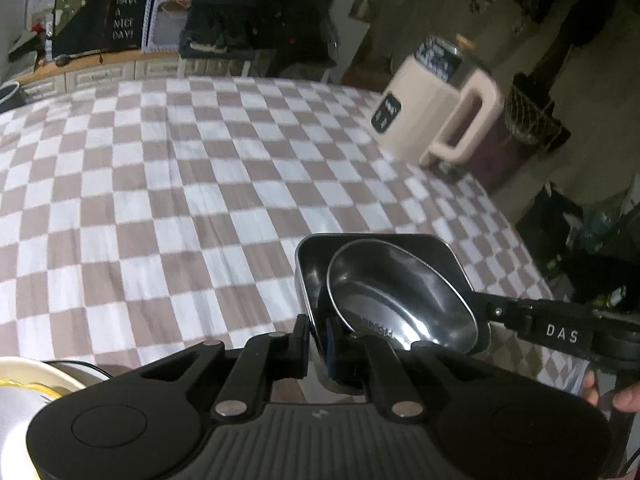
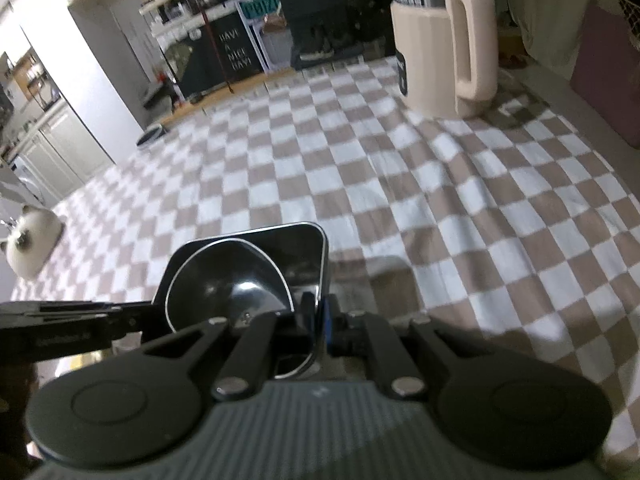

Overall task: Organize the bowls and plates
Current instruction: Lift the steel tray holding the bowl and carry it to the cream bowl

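Left wrist shows both claws, left claw (image 1: 318, 340) and right claw (image 2: 320, 322), pinching the rigid, slick steel tray (image 1: 310, 264) by opposite walls, round bowl (image 1: 400, 304) loose inside.

A brown-and-white checkered cloth (image 1: 200, 168) covers the broad work surface, lying in soft wrinkles. At its far right corner stands a cream plastic electric kettle with a loop handle (image 2: 444, 48). Beyond the far edge, a black sign lettered "HAVE A NICE DAY!" (image 1: 126, 20) leans beside a white-framed board (image 1: 168, 20). White panelled cabinets (image 2: 56, 148) line the left side. The room is dim.
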